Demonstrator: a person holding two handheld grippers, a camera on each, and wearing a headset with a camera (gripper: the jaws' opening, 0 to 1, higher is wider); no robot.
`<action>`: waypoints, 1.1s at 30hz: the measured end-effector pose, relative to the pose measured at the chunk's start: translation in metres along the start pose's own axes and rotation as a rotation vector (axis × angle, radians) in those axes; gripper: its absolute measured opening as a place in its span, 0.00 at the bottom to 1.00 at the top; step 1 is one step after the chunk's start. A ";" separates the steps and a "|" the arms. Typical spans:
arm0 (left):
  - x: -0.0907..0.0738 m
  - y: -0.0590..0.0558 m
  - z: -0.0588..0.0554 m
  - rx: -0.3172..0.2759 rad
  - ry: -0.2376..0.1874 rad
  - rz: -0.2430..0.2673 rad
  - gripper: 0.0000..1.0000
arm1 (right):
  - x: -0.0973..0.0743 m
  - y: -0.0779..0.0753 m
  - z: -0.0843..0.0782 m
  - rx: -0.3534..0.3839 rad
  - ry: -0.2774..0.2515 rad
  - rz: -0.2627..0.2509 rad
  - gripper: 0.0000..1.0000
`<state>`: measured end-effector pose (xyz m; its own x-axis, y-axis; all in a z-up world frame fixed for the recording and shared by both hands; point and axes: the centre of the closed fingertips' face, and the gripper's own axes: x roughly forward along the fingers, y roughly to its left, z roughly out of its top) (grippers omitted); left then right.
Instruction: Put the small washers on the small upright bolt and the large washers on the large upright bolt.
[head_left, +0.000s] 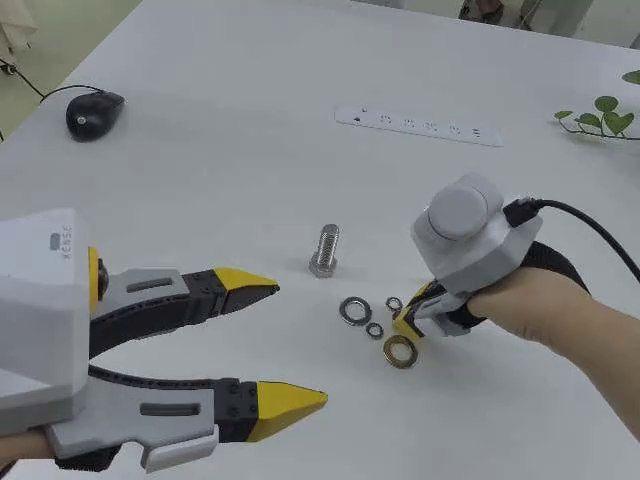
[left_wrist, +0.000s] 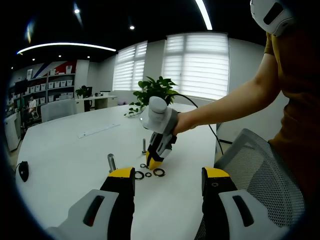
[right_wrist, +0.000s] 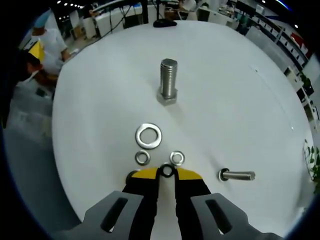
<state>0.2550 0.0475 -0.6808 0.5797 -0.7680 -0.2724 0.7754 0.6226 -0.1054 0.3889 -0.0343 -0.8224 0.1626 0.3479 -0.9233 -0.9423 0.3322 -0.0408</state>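
On the white table the left gripper is hovering with its jaws spread wide and nothing between them, well apart from the work and taking no part in this step. The right gripper is pointing steeply down at the table, and its jaws are pinching a small washer lying flat between the yellow tips, so the step in hand is judged to be the pick-up of that washer. The large bolt is standing head-down beyond the group of washers. The small bolt, the target for this part, is standing near the tips, off to one side in the right gripper view. The large steel washer and the brass-coloured washer are lying just beside the tips, and the loose small washers are lying nearer again. The lift is therefore calling for a straight vertical rise so that no neighbour is being dragged. The washer is thin, so a firm pinch across opposite edges is advisable, with its hole level and centred over the thread tip before release
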 end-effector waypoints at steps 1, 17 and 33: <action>0.000 0.000 0.000 0.001 0.001 -0.001 0.53 | 0.000 0.000 0.000 0.001 -0.001 0.001 0.12; 0.001 -0.001 0.003 0.010 0.006 -0.001 0.53 | -0.027 -0.008 -0.005 0.000 -0.032 0.007 0.11; 0.002 -0.005 0.006 0.022 0.017 -0.007 0.53 | -0.064 -0.042 -0.014 0.003 -0.045 -0.066 0.11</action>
<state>0.2537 0.0416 -0.6756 0.5700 -0.7694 -0.2882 0.7849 0.6137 -0.0861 0.4144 -0.0829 -0.7674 0.2368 0.3639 -0.9008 -0.9283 0.3585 -0.0992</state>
